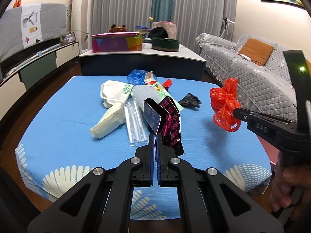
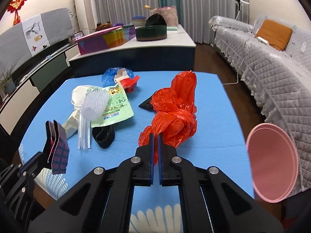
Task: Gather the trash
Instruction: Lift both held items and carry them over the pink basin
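My left gripper (image 1: 155, 136) is shut on a dark folded wrapper with pink characters (image 1: 164, 121), held above the blue table; it also shows in the right wrist view (image 2: 57, 147). My right gripper (image 2: 155, 137) is shut on a crumpled red plastic bag (image 2: 176, 108), lifted off the table; the bag also shows at the right of the left wrist view (image 1: 225, 104). Trash lies mid-table: a white paper bag (image 1: 112, 94), clear plastic tubes (image 1: 135, 122), a green packet (image 2: 113, 104), a blue plastic bag (image 1: 137, 76), a black scrap (image 1: 189, 100).
A pink bin (image 2: 272, 163) stands past the table's right edge. The blue tablecloth (image 1: 58, 116) covers the table. A low cabinet (image 1: 140, 58) with boxes stands behind it. A grey sofa (image 2: 272, 62) runs along the right.
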`<state>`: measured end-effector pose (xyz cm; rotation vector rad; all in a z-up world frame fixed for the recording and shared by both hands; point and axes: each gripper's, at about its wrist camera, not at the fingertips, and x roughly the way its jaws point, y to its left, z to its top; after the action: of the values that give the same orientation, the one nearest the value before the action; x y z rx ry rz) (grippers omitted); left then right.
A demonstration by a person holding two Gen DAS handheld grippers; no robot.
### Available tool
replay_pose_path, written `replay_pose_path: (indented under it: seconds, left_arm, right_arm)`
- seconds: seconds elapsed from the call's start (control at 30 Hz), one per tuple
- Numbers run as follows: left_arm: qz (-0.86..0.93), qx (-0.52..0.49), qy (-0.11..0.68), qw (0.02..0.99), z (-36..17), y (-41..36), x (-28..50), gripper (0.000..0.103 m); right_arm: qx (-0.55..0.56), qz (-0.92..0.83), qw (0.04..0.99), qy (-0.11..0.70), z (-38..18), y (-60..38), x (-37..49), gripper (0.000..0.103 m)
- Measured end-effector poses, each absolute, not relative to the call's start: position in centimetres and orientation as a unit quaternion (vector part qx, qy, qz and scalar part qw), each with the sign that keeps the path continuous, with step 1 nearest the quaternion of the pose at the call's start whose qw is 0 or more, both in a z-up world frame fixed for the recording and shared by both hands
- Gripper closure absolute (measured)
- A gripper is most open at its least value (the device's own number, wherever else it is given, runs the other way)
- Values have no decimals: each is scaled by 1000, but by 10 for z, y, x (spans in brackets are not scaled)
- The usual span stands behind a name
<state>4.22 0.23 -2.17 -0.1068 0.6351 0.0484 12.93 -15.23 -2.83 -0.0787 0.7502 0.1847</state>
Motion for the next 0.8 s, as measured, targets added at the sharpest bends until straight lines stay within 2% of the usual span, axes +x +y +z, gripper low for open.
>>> replay_pose_path:
  seconds: [0.8]
  left_arm:
    - [-46,-27,295,954,0,-66,48,101]
  right_arm:
    - [-34,29,948,317,8,-228,88,100]
